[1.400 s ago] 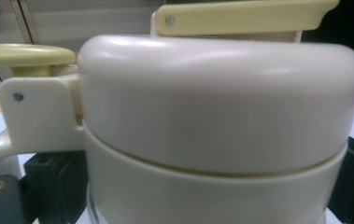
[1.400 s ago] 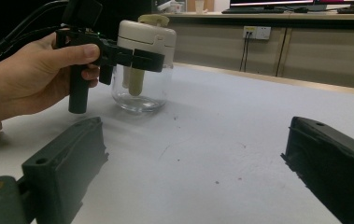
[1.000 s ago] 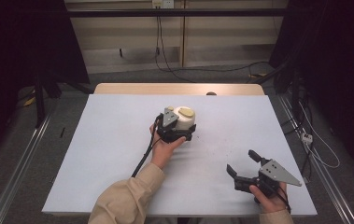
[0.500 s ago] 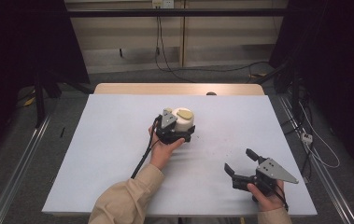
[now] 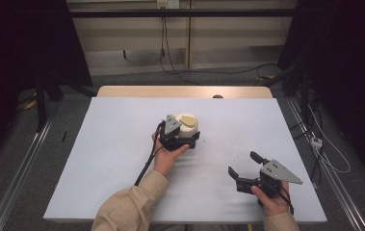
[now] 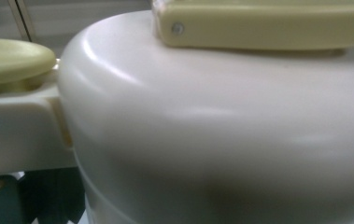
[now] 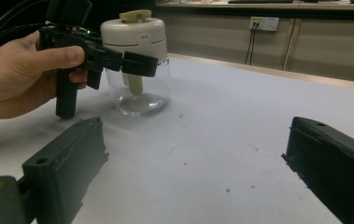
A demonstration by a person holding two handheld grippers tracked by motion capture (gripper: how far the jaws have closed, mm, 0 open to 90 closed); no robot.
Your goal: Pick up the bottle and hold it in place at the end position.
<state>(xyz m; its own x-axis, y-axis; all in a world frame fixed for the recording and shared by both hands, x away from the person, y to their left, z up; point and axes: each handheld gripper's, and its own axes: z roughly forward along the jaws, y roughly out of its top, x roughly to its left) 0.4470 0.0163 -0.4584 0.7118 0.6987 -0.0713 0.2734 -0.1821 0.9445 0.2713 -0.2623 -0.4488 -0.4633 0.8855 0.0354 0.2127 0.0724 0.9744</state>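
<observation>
— Since the earlier high view my right gripper (image 5: 241, 165) has slid back toward my side of the table and a little to the right; my left gripper (image 5: 189, 138) hasn't shifted from the chopper.

— What state are the two in?

— From the right gripper's own camera (image 7: 198, 158) I see its jaws spread wide, with nothing between them but bare white table (image 7: 221, 135). The left gripper (image 7: 135, 63) is at the chopper (image 7: 136, 60), one jaw reaching across the front where the cream lid meets the clear jar. I can't tell whether it's truly clamped: its own camera is pressed right up against the lid (image 6: 221, 130) and its jaws aren't readable there.

— And the chopper itself?

— Upright near the middle of the table (image 5: 122, 159), well apart from my right gripper. Cream lid with a pale yellow handle (image 7: 135, 15) on top, clear jar below, a pale blade post inside.

— So which step are you on?

— I judge I'm steadying the chopper with my left hand (image 5: 166, 156), the right waiting free. Next, I think, the right has to travel forward and left to the top, close on the yellow handle or the lid, and work it while the left keeps the body from tipping or sliding.
</observation>
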